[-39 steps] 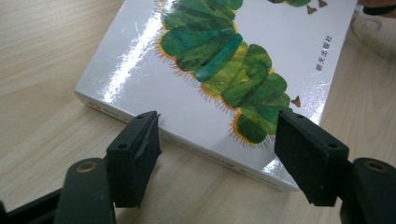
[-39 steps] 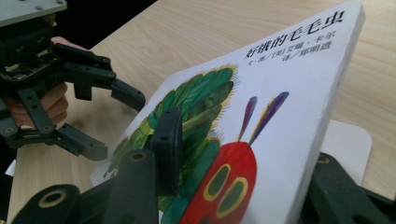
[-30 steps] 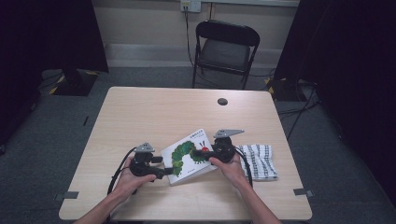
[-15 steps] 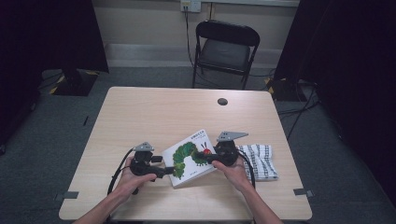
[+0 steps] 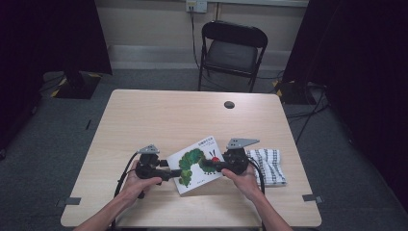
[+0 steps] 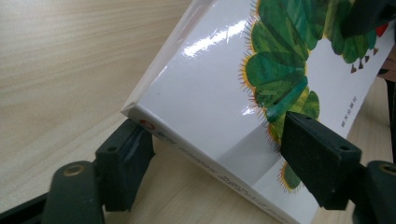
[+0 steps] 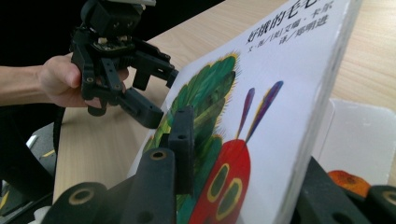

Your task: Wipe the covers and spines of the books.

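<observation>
On the pale wooden tabletop (image 5: 159,115), the right gripper (image 5: 222,167) clamps the glossy white caterpillar picture book (image 5: 198,163), lifting its cover; the left gripper (image 5: 169,173) straddles the spine, its jaws closing without gripping.

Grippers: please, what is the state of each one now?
Left gripper: tongs around the book's spine corner, closing; grip cannot be told.
Right gripper: tongs closed on the front cover.

Even overhead light, glossy glare, dark surroundings.
</observation>
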Tool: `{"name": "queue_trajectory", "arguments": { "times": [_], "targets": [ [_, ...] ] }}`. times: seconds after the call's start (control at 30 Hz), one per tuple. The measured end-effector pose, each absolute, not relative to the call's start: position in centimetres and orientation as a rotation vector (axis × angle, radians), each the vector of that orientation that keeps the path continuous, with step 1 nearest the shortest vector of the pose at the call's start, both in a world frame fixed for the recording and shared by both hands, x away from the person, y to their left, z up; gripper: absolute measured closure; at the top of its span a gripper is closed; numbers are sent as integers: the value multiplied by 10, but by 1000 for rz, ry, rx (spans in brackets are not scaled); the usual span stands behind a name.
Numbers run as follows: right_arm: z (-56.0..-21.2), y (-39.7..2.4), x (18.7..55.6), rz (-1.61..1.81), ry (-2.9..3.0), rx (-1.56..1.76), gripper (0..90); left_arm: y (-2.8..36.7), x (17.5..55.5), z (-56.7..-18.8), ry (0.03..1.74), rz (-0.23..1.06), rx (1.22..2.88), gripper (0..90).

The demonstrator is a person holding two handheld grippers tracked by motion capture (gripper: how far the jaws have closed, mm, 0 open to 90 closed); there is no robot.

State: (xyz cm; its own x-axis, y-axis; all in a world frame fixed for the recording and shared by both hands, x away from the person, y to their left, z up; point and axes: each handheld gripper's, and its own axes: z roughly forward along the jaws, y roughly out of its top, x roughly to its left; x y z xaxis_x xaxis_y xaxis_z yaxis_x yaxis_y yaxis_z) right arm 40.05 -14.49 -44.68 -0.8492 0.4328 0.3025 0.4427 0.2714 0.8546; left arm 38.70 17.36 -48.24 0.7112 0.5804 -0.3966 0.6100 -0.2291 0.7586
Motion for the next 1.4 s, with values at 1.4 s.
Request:
{"name": "queue_trajectory", "arguments": {
  "times": [1.4],
  "targets": [
    [-463,-138,395,-1618,-2689,-1004,480,177,362,-437,692,246,1881,450]
  ]
}}
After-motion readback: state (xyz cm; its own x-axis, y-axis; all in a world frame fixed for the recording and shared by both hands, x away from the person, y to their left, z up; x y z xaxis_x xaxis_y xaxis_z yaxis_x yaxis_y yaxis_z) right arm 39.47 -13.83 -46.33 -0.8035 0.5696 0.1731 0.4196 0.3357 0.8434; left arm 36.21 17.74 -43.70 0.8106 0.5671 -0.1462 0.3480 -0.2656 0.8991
